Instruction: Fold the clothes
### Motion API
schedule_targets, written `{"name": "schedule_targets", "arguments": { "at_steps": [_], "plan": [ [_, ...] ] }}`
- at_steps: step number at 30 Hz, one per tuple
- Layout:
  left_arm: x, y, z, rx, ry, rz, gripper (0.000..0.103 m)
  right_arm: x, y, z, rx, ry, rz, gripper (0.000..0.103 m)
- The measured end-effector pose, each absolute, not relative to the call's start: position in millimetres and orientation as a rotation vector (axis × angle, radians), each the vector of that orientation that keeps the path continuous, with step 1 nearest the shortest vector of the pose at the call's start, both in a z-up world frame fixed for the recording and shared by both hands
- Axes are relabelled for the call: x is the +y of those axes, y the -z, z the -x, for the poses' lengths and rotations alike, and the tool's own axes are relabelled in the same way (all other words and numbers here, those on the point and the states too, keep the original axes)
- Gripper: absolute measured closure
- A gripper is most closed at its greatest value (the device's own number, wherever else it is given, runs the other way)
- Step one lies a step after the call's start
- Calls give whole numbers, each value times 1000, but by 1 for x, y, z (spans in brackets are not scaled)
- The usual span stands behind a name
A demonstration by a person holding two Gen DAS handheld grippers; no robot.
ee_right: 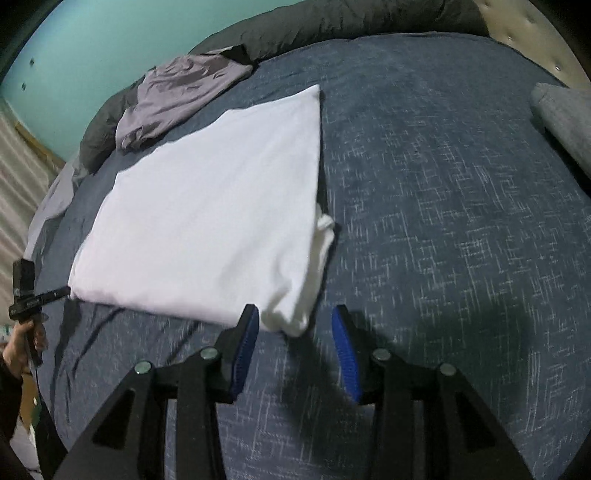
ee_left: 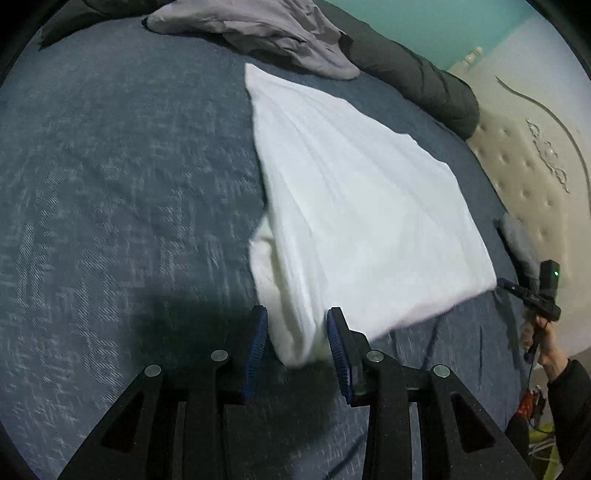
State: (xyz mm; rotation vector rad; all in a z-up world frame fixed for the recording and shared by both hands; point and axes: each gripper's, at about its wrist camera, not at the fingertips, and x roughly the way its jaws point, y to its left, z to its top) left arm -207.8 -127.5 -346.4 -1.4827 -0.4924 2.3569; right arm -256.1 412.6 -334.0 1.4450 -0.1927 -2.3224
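a white shirt [ee_left: 354, 206] lies spread flat on the blue bedspread [ee_left: 110, 192], folded into a rough rectangle, with a loose bunched corner hanging out at its near end. the left gripper [ee_left: 295, 339] sits low over the bed at that end, its blue-padded fingers [ee_left: 256, 347] spread apart with the bunched white cloth lying in the gap between them; the pads do not press on it, so the tool is released, not clamped. seen from the other side, the right gripper [ee_right: 291, 339] hovers at the opposite near corner of the shirt [ee_right: 207, 206], its fingers [ee_right: 345, 354] likewise parted, and a small tail of white cloth reaches into the space between them without being pinched. each tool shows up small at the edge of the other's view, held in a hand [ee_left: 546, 343] with a dark sleeve. beyond the shirt, a crumpled grey garment [ee_left: 266, 33] rests near the far edge of the bed, touching a dark rolled quilt [ee_left: 417, 81]. a cream tufted headboard [ee_left: 524, 173] stands at one side, against a teal wall [ee_right: 92, 55]. a grey pillow [ee_right: 565, 118] sits near the headboard.
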Motion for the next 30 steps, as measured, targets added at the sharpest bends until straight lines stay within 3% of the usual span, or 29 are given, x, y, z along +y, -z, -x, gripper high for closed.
{"name": "schedule_targets", "arguments": {
  "at_steps": [3, 4, 5, 7, 8, 14, 19, 30],
  "plan": [
    [-123, 353, 206, -451, -2363, 1489, 67, 408, 338, 256, -152, 2312, -1449, 62],
    [-123, 354, 207, -456, -2364, 1490, 69, 407, 340, 257, -142, 2307, -1448, 68],
    [-123, 356, 207, -462, -2364, 1490, 77, 407, 342, 256, -139, 2299, -1443, 73],
    [-123, 358, 207, -476, -2361, 1486, 93, 404, 346, 257, -110, 2287, -1444, 95],
    [-125, 357, 209, -481, -2360, 1489, 100, 403, 346, 258, -93, 2288, -1438, 97],
    [-134, 348, 213, -487, -2374, 1501, 101, 425, 326, 257, -88, 2302, -1342, 100],
    [-136, 352, 210, -523, -2377, 1516, 101, 436, 344, 257, -64, 2327, -1433, 103],
    [-142, 352, 201, -591, -2424, 1528, 97, 445, 331, 251, -283, 2354, -1395, 102]
  ]
}}
